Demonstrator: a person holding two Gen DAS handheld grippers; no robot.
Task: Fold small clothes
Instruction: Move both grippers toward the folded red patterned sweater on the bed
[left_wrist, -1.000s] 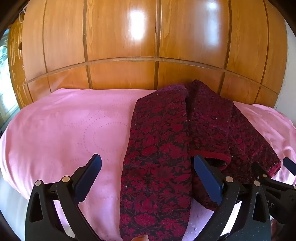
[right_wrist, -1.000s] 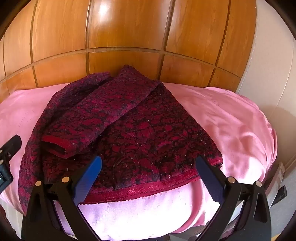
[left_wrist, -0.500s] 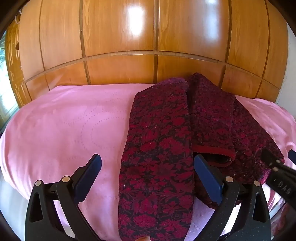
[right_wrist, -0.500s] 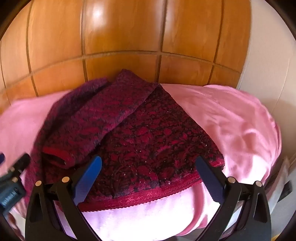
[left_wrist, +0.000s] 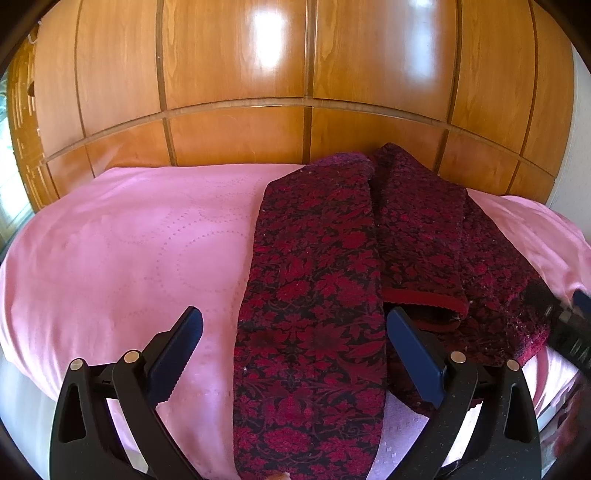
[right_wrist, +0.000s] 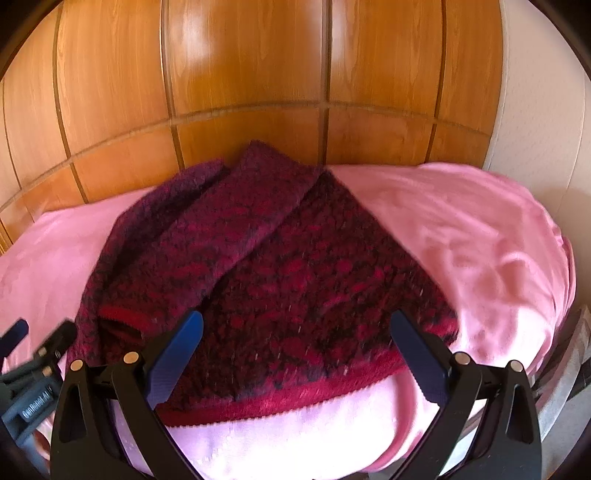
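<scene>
A dark red floral garment (left_wrist: 314, 295) lies on the pink bed cover (left_wrist: 129, 240), with its left side folded inward and a sleeve with a red cuff (left_wrist: 424, 299) laid across it. My left gripper (left_wrist: 295, 347) is open and empty, above the garment's near left part. My right gripper (right_wrist: 295, 350) is open and empty, above the garment (right_wrist: 295, 277) near its red hem (right_wrist: 280, 402). The right gripper also shows at the right edge of the left wrist view (left_wrist: 565, 325), and the left gripper shows at the left edge of the right wrist view (right_wrist: 33, 369).
A glossy wooden panelled wall (left_wrist: 295, 92) stands right behind the bed. A white wall (right_wrist: 535, 110) is at the right. The bed's near edge (right_wrist: 295, 443) drops off just below the garment's hem.
Both grippers have moved forward and a little lower toward the garment, which looks larger. The right wrist view is blurred by motion. The garment has not moved.
</scene>
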